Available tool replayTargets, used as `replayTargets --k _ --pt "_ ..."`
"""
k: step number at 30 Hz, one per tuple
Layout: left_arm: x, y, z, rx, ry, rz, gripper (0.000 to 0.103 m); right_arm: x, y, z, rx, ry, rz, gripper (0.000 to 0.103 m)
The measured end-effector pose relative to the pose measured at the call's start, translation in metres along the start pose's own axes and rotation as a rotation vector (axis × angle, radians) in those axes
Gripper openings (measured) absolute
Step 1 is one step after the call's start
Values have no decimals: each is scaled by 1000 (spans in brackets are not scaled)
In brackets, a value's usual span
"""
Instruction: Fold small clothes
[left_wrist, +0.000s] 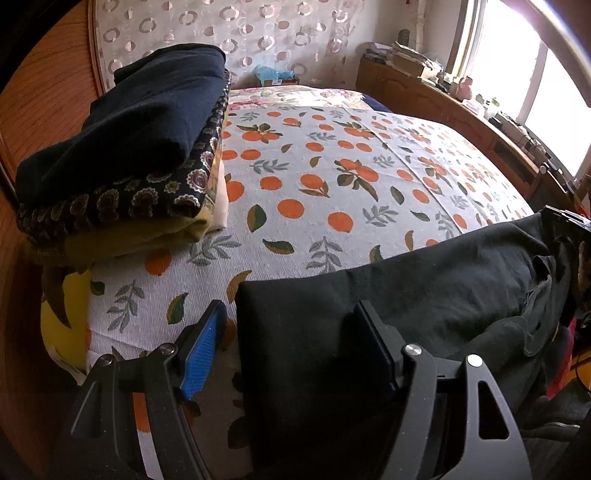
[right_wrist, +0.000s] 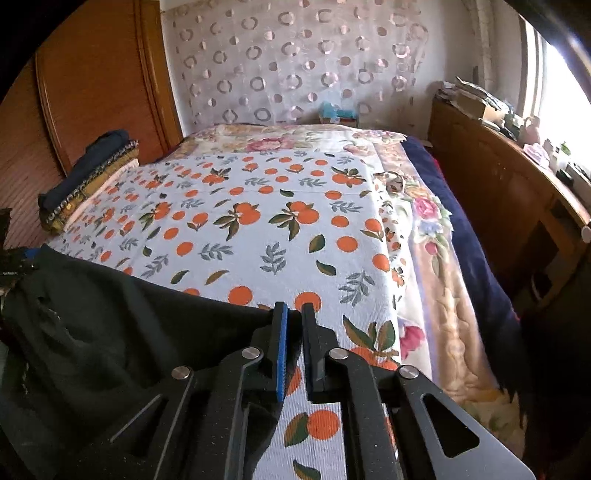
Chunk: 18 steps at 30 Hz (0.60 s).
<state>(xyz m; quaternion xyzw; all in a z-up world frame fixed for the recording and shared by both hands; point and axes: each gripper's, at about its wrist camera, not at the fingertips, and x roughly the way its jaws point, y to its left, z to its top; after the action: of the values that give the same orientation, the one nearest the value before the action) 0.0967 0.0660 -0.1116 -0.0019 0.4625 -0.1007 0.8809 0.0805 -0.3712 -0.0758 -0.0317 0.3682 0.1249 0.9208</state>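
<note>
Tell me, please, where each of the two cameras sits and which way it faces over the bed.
Left wrist view: rides the left gripper, tilted down over the black garment, facing the folded stack and window; both of its fingers show, set wide apart.
Right wrist view: rides the right gripper, tilted down at the garment's other edge, facing the curtain; its fingers show, nearly closed on the cloth.
Shared: the orange-print bedspread, garment, stack, curtain.
</note>
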Motion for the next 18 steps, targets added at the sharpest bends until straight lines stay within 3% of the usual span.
replayTargets --k 2,4,6,12,16,17,18 --pt "0 0 1 2 2 1 72 5 0 0 -1 12 11 28" --pt "0 0 1 5 3 0 71 11 -2 0 2 33 23 48" --pt "1 -1 2 10 8 -1 71 18 -3 -1 2 54 30 54" --pt "2 -8 7 44 40 -45 46 26 -6 1 3 86 128 55" --pt "0 -17 5 59 45 -74 22 28 3 0 -44 88 140 55" --pt "-2 -20 4 66 42 -68 18 29 7 -1 -69 92 145 52" --pt "-4 -23 3 76 35 -59 17 28 12 -1 -92 94 154 38"
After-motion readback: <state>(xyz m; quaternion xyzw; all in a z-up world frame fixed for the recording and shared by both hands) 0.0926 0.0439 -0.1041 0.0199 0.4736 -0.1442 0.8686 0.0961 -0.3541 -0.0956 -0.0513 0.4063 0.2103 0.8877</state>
